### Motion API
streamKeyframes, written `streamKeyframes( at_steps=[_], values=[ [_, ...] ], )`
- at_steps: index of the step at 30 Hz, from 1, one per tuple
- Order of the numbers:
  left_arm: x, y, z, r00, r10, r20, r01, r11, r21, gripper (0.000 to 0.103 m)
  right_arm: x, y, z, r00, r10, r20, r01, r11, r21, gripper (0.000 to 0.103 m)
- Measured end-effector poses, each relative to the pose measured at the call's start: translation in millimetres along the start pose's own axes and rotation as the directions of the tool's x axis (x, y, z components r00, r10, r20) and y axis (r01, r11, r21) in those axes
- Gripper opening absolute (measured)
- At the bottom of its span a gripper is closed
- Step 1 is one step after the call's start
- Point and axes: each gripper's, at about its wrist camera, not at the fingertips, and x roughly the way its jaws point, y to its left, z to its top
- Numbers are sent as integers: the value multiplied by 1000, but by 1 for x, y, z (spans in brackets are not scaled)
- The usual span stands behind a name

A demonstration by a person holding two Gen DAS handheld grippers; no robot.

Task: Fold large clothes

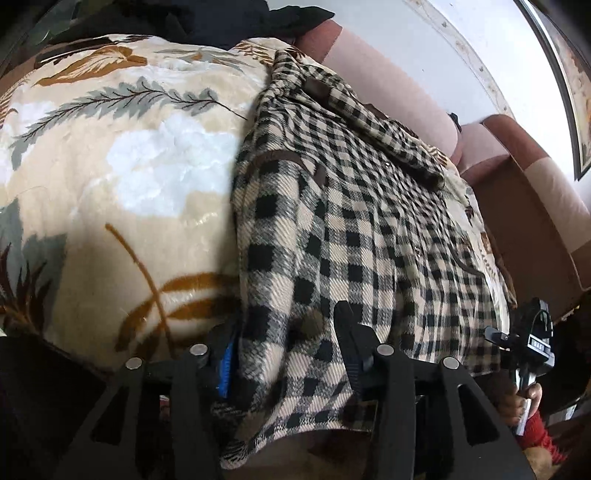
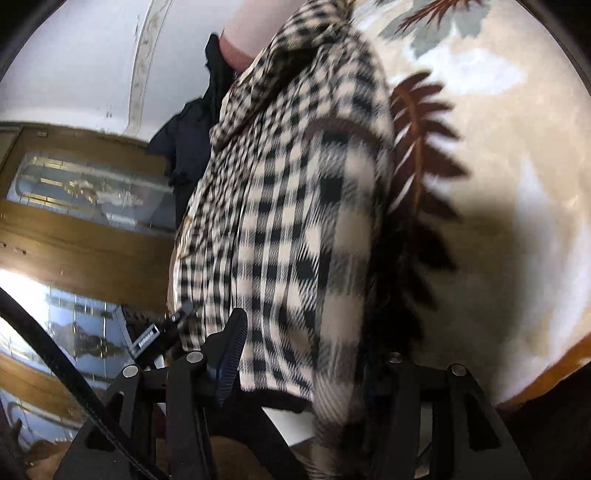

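Note:
A black-and-cream checked shirt [image 1: 332, 206] lies spread on a cream floral blanket [image 1: 122, 177] over a sofa. My left gripper [image 1: 286, 339] has the shirt's near hem between its fingers; the jaws stand fairly wide with cloth bunched between them. In the right wrist view the same shirt [image 2: 295, 206] hangs blurred in front of the camera, and my right gripper [image 2: 314, 354] has the shirt's edge between its fingers. The right finger there is hidden by cloth. The right gripper also shows in the left wrist view [image 1: 528, 339], at the shirt's right edge.
The pink and brown sofa back [image 1: 399, 81] runs behind the shirt. Dark clothes [image 1: 229, 18] lie piled at the far end of the blanket. A wooden door with glass panes [image 2: 74, 229] stands to the left in the right wrist view.

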Motion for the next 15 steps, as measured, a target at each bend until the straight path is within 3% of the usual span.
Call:
streamKeyframes(
  at_steps=[3,6,8,10,11,12,15],
  values=[
    [1,-2,-1,1000,9,8,-9,1000,-19,45,10,4,-3,1000,3,-11,-3,1000,-6,56],
    [1,-2,-2,1000,7,24,-6,999,-46,53,12,9,-5,1000,-16,-15,16,1000,-19,56],
    [2,-8,-4,998,49,27,-48,998,-46,52,14,15,-6,999,-54,-6,54,998,-31,51],
    [5,-16,-2,990,143,-1,-143,990,-18,22,14,20,-10,993,-114,4,114,993,-43,31],
    [5,-18,0,986,163,-12,-164,986,-12,12,15,23,-10,991,-135,8,136,990,-44,24],
    [-1,-18,3,991,135,-14,-135,990,-29,9,14,24,-10,989,-147,9,148,988,-43,14],
    [-21,-23,5,997,80,8,-80,996,-43,7,1,29,-10,992,-128,17,129,990,-55,9]
  ],
)
